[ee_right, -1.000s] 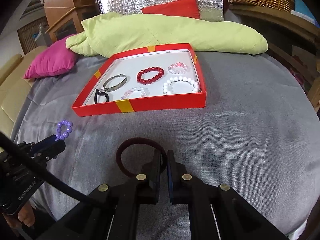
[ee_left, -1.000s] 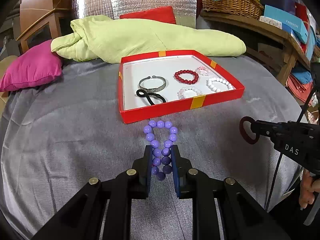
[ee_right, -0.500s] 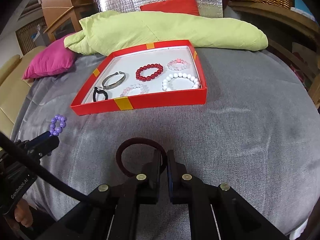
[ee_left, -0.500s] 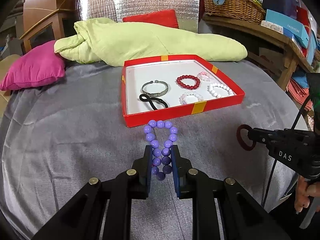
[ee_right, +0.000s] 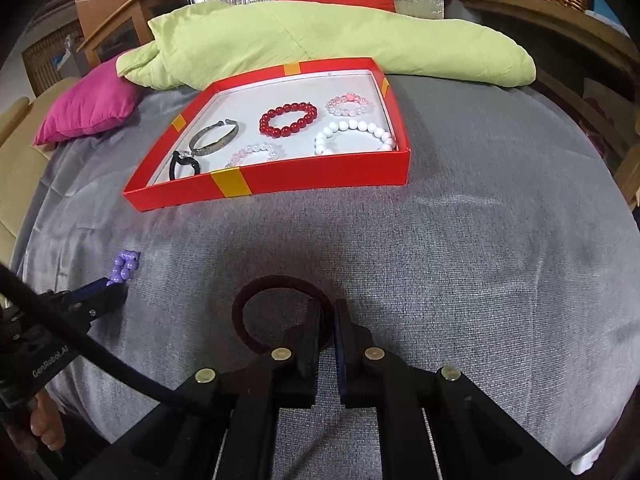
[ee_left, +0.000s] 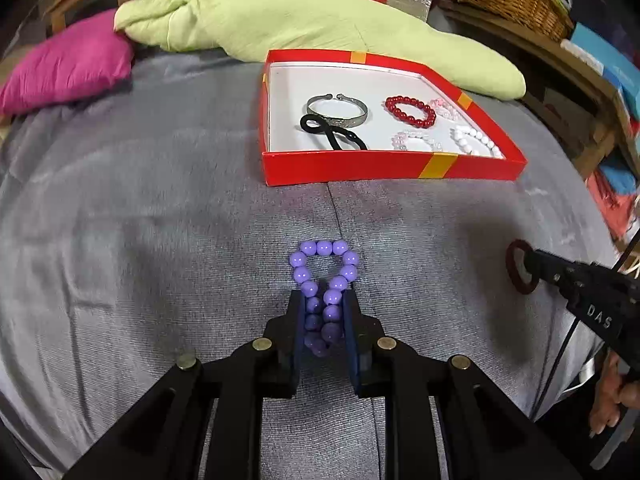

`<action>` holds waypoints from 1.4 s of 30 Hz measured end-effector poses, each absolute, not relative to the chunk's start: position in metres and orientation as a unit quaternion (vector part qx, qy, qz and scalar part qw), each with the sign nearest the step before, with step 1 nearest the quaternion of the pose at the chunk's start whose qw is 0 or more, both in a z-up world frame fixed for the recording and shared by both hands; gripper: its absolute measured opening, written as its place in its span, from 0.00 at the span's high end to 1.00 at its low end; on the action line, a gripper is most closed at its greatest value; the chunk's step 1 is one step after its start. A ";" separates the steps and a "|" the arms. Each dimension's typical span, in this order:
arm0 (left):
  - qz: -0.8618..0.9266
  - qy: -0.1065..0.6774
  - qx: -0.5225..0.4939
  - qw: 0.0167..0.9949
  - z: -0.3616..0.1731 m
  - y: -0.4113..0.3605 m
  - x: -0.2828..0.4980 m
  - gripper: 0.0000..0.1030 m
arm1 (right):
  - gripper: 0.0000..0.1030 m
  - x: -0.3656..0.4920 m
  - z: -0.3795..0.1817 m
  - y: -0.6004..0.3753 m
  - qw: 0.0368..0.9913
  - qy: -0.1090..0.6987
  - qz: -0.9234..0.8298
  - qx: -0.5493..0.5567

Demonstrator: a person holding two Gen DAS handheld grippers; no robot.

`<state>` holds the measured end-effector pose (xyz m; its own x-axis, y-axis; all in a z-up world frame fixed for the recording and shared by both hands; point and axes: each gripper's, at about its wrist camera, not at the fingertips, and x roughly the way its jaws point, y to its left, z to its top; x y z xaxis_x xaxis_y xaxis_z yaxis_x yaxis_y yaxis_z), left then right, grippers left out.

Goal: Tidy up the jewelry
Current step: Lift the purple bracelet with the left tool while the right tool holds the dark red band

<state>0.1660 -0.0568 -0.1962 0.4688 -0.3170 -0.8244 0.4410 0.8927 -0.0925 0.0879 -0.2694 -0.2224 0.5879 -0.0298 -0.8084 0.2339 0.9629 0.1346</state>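
From the left wrist view, the left tongs are pinched on a purple bead bracelet, squeezing its near half flat between the two fingers so that the free loop sticks out forward above the grey bed cover; gripping it across both strands likely keeps the round beads from rolling out. Ahead, toward the far edge of the bed, lies the red box, holding a silver bangle, a black hair tie, a red bead bracelet, a pale pink bracelet and a white bead bracelet; the pieces lie apart from one another, which suits a sorted layout. At the right edge of this view the other tool carries a dark red ring. From the right wrist view, the right tongs are pressed nearly together on one side of that dark red ring, a thin band gripped at its rim so the loop hangs open to the left, above the bed cover and short of the box's near wall. Both held pieces are outside the box, and bare floor shows near its left wall, so dropping them in looks like the next step.
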 end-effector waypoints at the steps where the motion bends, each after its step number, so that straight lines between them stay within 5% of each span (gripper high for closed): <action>1: -0.225 0.467 0.061 0.853 -0.196 -0.056 0.166 0.76 | 0.91 0.088 -0.222 -0.270 0.883 0.449 -0.074 0.116; 5: -0.236 0.466 0.054 0.851 -0.195 -0.057 0.164 0.39 | 0.74 0.086 -0.220 -0.270 0.882 0.451 -0.067 0.119; 7: -0.229 0.461 0.065 0.855 -0.196 -0.059 0.163 0.39 | 0.65 0.085 -0.219 -0.269 0.884 0.447 -0.071 0.112; 12: -0.226 0.449 0.081 0.861 -0.197 -0.063 0.164 0.39 | 0.64 0.086 -0.222 -0.264 0.885 0.452 -0.067 0.089; 13: -0.224 0.445 0.088 0.863 -0.197 -0.064 0.163 0.41 | 0.67 0.086 -0.223 -0.261 0.886 0.453 -0.068 0.078; 16: -0.227 0.438 0.103 0.864 -0.197 -0.068 0.161 0.73 | 0.93 0.085 -0.223 -0.255 0.889 0.451 -0.066 0.052; 21: -0.230 0.422 0.104 0.871 -0.190 -0.067 0.157 0.92 | 0.94 0.082 -0.219 -0.262 0.892 0.441 -0.064 0.081; 29: -0.246 0.377 0.076 0.890 -0.162 -0.057 0.153 0.94 | 0.94 0.077 -0.205 -0.270 0.903 0.408 -0.052 0.122; 36: -0.224 0.425 0.040 0.876 -0.174 -0.039 0.170 0.94 | 0.94 0.080 -0.209 -0.272 0.898 0.419 -0.057 0.122; 37: -0.220 0.430 0.044 0.875 -0.176 -0.038 0.170 0.91 | 0.94 0.080 -0.210 -0.273 0.897 0.420 -0.057 0.122; 39: -0.220 0.442 0.050 0.868 -0.181 -0.038 0.169 0.70 | 0.94 0.080 -0.211 -0.276 0.896 0.422 -0.059 0.126; 40: -0.219 0.445 0.049 0.867 -0.183 -0.037 0.168 0.49 | 0.94 0.080 -0.211 -0.276 0.895 0.424 -0.060 0.126; 41: -0.218 0.446 0.047 0.867 -0.184 -0.036 0.166 0.39 | 0.94 0.080 -0.212 -0.277 0.894 0.426 -0.061 0.126; 42: -0.221 0.445 0.048 0.866 -0.185 -0.037 0.164 0.39 | 0.94 0.080 -0.213 -0.277 0.893 0.427 -0.061 0.126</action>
<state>0.1644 -0.0374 -0.1850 0.5057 -0.3403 -0.7928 0.4260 0.8976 -0.1135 0.0801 -0.2766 -0.2130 0.6274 -0.0018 -0.7787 0.2173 0.9607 0.1730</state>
